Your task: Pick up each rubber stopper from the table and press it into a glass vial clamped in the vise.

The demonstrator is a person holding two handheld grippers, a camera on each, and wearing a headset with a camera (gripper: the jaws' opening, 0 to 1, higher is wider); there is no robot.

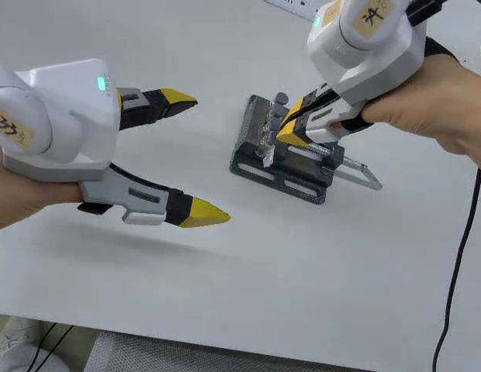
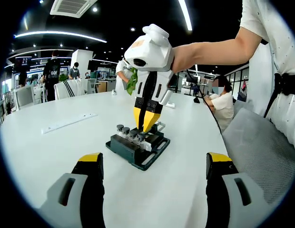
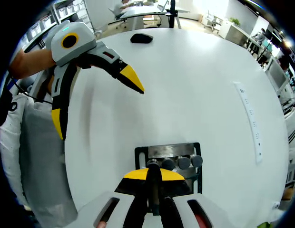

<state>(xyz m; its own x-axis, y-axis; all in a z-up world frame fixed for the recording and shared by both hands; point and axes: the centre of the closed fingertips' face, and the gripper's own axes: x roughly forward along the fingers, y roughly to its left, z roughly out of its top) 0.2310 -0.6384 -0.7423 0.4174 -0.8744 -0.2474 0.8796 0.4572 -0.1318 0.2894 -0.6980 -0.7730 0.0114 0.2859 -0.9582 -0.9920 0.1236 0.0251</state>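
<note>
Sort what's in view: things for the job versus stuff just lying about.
Job: vise, stoppered vials, right gripper shut over them, left gripper open nearby.
Lying about: power strip, small dark object, black cable.

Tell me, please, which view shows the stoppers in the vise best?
The right gripper view: four grey stoppers in the vise, close, from above. The left gripper view shows them small, side-on; in the head view the right gripper covers most.
</note>
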